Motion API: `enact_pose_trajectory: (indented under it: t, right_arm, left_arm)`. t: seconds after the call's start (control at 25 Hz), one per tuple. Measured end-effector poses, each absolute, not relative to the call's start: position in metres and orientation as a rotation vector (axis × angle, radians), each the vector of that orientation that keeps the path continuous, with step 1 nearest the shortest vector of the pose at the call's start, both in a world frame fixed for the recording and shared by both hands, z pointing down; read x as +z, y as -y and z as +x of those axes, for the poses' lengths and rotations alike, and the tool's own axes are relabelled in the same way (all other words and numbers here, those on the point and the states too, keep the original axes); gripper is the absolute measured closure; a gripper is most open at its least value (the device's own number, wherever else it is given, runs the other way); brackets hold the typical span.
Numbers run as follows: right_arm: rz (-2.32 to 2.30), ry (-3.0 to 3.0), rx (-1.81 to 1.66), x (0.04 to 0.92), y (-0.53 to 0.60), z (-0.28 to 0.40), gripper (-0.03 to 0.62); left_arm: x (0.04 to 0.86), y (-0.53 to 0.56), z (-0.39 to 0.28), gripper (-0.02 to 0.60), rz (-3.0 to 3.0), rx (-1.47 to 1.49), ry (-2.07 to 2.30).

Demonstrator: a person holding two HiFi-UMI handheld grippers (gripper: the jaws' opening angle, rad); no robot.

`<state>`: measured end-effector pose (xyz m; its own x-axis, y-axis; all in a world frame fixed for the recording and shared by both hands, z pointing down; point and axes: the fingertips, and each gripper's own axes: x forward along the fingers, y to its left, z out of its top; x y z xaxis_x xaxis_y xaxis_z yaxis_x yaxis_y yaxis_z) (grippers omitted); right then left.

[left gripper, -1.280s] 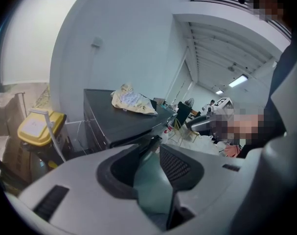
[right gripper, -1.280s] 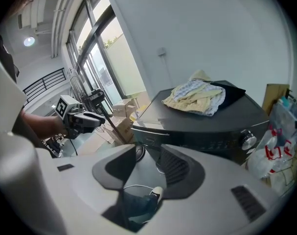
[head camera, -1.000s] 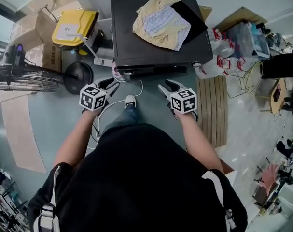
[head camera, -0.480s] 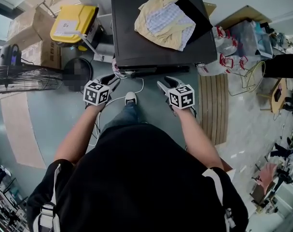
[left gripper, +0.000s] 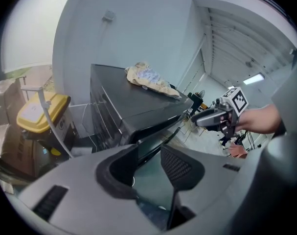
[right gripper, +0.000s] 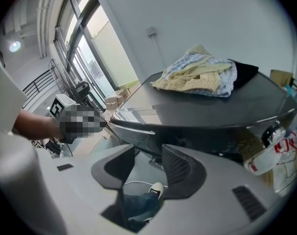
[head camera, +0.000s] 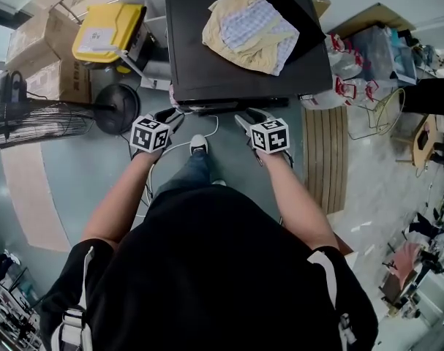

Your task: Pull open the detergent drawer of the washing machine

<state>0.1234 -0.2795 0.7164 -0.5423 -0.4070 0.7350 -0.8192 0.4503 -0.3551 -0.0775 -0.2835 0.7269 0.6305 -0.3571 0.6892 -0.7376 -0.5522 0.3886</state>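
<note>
L tongs [head camera: 170, 114] wide, empty; R tongs [head camera: 245, 115] just opening wider, empty; both prob short of washer [head camera: 207, 72]

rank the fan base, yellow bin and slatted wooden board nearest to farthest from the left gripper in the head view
1. fan base, just left of the left gripper.
2. yellow bin, farther back on the left.
3. slatted wooden board, far across on the right.
</note>
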Motion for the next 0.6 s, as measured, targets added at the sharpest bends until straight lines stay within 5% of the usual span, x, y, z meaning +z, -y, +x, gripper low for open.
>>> enact_pose_trajectory:
  t: [0.6]
  right_arm:
    - [1.003,2.133,1.015,0.744,0.299,0.110,0.419]
  left_arm:
    - [0.747,0.297,-0.067,0.417,2.166,0.757,0.809]
